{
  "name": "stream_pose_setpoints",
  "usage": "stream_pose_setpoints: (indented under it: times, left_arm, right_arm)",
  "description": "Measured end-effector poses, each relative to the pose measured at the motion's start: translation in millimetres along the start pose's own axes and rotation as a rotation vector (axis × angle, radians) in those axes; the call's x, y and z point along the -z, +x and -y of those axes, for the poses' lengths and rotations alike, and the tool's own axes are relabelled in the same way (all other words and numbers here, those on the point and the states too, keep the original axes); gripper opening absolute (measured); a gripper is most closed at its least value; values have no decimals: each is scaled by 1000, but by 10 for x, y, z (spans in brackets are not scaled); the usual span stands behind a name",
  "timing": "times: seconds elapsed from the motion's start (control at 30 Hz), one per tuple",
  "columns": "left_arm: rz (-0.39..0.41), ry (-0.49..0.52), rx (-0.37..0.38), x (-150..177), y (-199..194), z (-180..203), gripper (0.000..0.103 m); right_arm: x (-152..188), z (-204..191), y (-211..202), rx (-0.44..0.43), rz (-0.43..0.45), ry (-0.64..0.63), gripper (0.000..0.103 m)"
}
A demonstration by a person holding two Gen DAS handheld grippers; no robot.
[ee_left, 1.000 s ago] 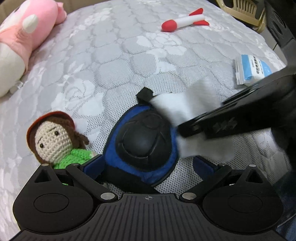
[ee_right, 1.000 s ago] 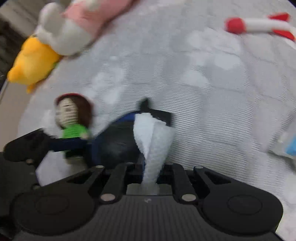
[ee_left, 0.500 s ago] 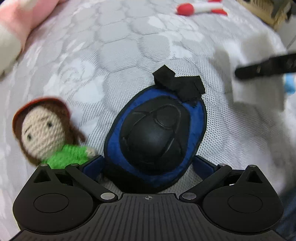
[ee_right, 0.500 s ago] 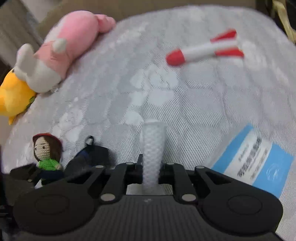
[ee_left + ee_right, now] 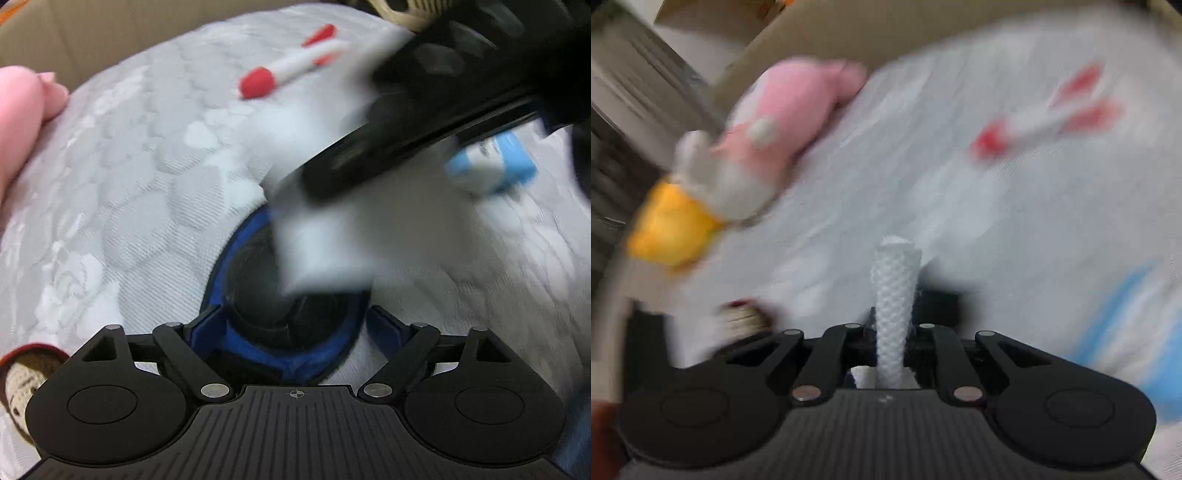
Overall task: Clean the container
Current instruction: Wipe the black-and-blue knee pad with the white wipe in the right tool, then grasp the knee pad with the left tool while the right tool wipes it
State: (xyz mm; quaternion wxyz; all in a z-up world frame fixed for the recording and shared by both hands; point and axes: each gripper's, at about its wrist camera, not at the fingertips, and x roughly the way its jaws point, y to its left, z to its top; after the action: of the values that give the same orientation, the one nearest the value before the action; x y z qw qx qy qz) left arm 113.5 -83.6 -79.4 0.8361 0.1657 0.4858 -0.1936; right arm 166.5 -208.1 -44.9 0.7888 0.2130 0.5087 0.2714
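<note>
A grey quilted mattress (image 5: 122, 192) fills the view, pink plush toy (image 5: 790, 110) at its far left and a red-and-white toy rocket (image 5: 291, 70) further back — all of it smeared with blur. Near its front edge lies the blue-and-black container (image 5: 258, 291), between the blue fingers (image 5: 207, 325) of the left gripper (image 5: 295, 326), whose jaws are closing, pads not clearly pressing yet. Over it the right gripper (image 5: 892, 332) sits clenched on a white tissue (image 5: 894, 306) — the sheet (image 5: 332, 243) hanging across the container's top.
</note>
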Motion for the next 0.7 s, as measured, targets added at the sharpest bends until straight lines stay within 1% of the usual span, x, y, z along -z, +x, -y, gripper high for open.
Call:
stream_pose_setpoints:
  times: [0.03,0.1,0.13,0.17,0.23,0.27,0.3,0.33,0.37,0.4,0.43,0.5,0.53,0.6,0.63,0.67,0.7]
  left_arm:
    - [-15,-5,7,29,-19,-14,93]
    - [-39,-46,13,95,-83,-101,93]
    - [-51,-92,23,128,-118,-183,94]
    - [-63,-147,37,160,-151,-278,94]
    - [-96,-300,102,206,-157,-487,96]
    - [-123,-394,152,219,-118,-593,99]
    - [-158,-502,212,232,-38,-701,99]
    - [-178,-602,254,239,43,-801,100]
    - [-189,-697,286,243,120,-897,103]
    - [-194,-760,304,227,178,-961,103]
    - [-199,-799,313,204,223,-1000,103]
    - [-206,-851,319,140,278,-1053,103]
    - [-196,-860,323,105,283,-1055,103]
    - [-127,-833,360,32,260,-1026,103]
    - [-87,-813,380,6,246,-987,103]
    - [-49,-793,385,-17,217,-949,103]
    - [-16,-778,384,-29,188,-925,100]
  right_arm:
    - [2,10,76,-13,-35,15,9]
    - [5,-10,153,73,-51,-31,9]
    - [-1,-6,162,113,-50,-44,12]
    - [-17,15,137,149,-40,-47,12]
    - [-46,75,88,207,-26,-28,12]
    - [-58,92,68,242,-16,-31,12]
    - [-67,91,52,286,0,-53,12]
    - [-76,89,37,330,15,-76,12]
    - [-83,97,34,358,26,-87,12]
    - [-87,116,44,368,31,-87,12]
    - [-96,157,64,354,27,-65,10]
    - [-125,288,122,270,-2,25,9]
    - [-133,344,148,233,-16,63,9]
    - [-138,428,184,173,-41,122,9]
    - [-142,448,178,152,-44,141,11]
    - [-150,454,162,142,-41,150,11]
    - [-158,459,147,131,-39,160,11]
